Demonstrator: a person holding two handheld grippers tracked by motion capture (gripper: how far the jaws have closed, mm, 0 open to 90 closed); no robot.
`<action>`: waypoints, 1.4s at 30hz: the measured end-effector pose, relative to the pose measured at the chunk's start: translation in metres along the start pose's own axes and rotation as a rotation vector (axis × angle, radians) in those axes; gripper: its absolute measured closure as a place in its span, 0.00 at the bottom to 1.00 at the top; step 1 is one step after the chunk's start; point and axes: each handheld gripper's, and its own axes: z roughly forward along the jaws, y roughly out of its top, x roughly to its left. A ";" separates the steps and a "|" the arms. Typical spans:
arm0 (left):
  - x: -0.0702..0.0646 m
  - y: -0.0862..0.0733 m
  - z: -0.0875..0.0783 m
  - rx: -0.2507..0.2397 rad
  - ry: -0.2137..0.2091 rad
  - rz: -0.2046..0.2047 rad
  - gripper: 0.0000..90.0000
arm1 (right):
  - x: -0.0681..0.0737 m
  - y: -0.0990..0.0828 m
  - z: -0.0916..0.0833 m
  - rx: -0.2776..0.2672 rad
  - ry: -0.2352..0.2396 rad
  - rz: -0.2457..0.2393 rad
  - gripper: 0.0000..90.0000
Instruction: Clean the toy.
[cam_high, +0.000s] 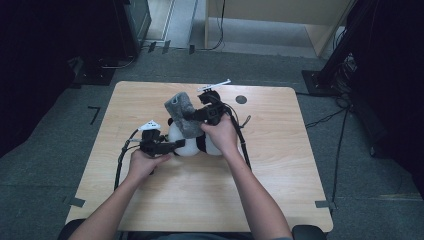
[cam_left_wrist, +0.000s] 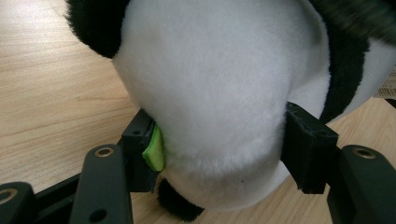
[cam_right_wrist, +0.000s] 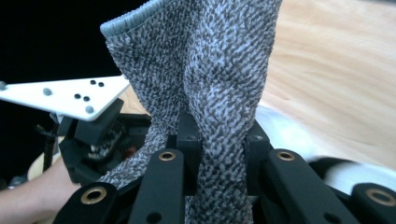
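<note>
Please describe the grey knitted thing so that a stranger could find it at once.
Look at the middle of the wooden table, just above the black and white plush panda. The grey knitted sock stands pinched in the right gripper; it alone is speckled grey.

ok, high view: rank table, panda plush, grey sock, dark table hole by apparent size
1. table
2. panda plush, partly hidden behind the sock and hands
3. grey sock, close to the plush, so unsure
4. dark hole

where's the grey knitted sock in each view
high view: grey knitted sock at table centre, standing up over the plush panda.
left gripper view: dark blurred strip at the top right corner, perhaps the sock.
right gripper view: centre, pinched between the jaws.
shared landmark: the panda's white fur.
</note>
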 end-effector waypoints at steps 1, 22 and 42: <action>0.000 0.000 0.000 -0.001 -0.001 -0.004 0.41 | 0.001 0.000 0.006 0.008 0.000 0.001 0.85; 0.001 0.003 0.005 0.003 -0.005 -0.021 0.41 | -0.033 -0.012 -0.017 0.057 -0.147 -0.001 0.83; -0.003 0.004 0.005 0.016 -0.007 0.055 0.43 | -0.070 -0.056 -0.078 -0.111 -0.052 0.059 0.83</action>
